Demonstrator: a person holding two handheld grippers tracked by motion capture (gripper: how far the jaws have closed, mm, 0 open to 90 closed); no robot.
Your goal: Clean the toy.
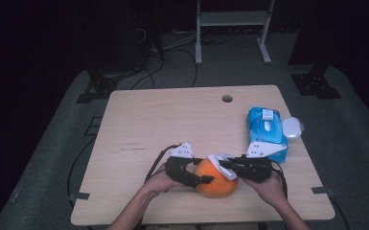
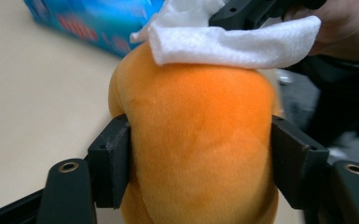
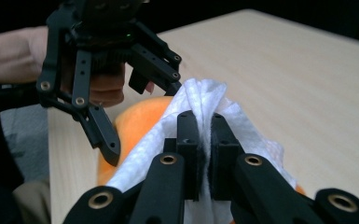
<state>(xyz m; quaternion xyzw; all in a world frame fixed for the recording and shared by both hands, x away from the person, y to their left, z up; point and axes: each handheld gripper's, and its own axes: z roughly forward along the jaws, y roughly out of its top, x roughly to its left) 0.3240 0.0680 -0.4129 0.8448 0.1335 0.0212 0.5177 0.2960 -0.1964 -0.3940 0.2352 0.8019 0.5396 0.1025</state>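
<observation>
Dark surroundings frame a pale wooden table (image 1: 139, 120), seen from above; near its front edge sits an orange plush ball (image 1: 214, 181), with a person's forearms reaching in from below. Their left gripper (image 1: 202, 176) clamps the ball by its sides, probably to keep it from rolling; the right gripper (image 1: 224, 165) is clenched tight on a white wipe (image 1: 219, 160) and presses it onto the top of the ball, apparently to clean the plush. A blue pack of wipes (image 1: 267, 132) lies well apart at the right edge, likely the source of the wipe.

The left gripper view gives what the high view cannot: both black pads dent the soft orange flanks, and the wipe (image 2: 233, 39) drapes over the crown; the right gripper view shows the wipe (image 3: 204, 100) bunched and pinched between nearly touching pads, with the other gripper (image 3: 135, 109) beyond.
</observation>
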